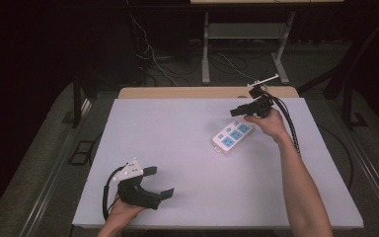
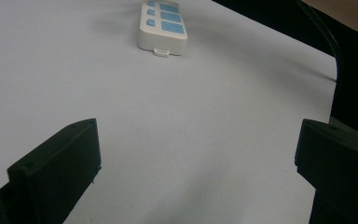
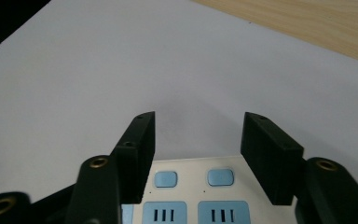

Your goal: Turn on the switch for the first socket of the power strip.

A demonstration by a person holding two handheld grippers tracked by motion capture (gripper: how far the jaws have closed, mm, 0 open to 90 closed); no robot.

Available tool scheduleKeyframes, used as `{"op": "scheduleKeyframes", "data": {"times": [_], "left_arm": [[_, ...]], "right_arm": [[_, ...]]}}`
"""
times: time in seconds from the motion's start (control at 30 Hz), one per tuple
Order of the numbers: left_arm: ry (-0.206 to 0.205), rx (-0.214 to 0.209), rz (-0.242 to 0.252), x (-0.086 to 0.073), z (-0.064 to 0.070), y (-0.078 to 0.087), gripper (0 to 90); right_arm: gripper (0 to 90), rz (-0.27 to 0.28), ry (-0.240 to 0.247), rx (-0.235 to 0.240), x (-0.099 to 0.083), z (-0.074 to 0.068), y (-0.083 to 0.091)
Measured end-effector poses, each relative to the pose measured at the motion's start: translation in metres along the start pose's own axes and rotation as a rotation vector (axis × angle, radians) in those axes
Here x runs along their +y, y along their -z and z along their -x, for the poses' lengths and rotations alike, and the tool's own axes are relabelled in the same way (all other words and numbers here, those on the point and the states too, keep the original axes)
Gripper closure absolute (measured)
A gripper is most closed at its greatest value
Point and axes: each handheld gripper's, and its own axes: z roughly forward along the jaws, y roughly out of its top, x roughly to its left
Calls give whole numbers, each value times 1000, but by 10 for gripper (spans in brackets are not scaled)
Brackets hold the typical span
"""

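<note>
Two grippers [image 1: 160, 182] [image 1: 237, 111] parted; right above power strip [image 1: 232, 136].

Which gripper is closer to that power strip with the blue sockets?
The right. The right gripper hangs just above the far end of the power strip, fingers open. The left gripper sits near the table's front edge, well apart from it.
</note>
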Motion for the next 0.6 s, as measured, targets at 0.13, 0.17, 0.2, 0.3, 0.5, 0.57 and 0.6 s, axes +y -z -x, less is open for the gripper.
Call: {"op": "scheduleKeyframes", "data": {"times": [0.13,0.17,0.2,0.3,0.5,0.57,0.6], "left_arm": [[2,0,2,0,0,0,0],[3,1,2,0,0,0,0],[3,1,1,0,-1,0,0],[2,2,0,0,-1,0,0],[1,2,-2,0,-1,0,0],[1,2,-2,0,-1,0,0],[1,3,-2,0,-1,0,0]], "right_arm": [[610,-2,-7,1,-1,2,-2],[637,-3,-8,3,-1,3,-3],[637,-3,-8,3,-1,3,-3],[733,-12,-6,-4,-2,5,-4],[870,-40,-6,-4,-5,9,-8],[893,-51,-6,-3,-6,9,-12],[893,-60,-5,-6,-7,10,-13]]}}
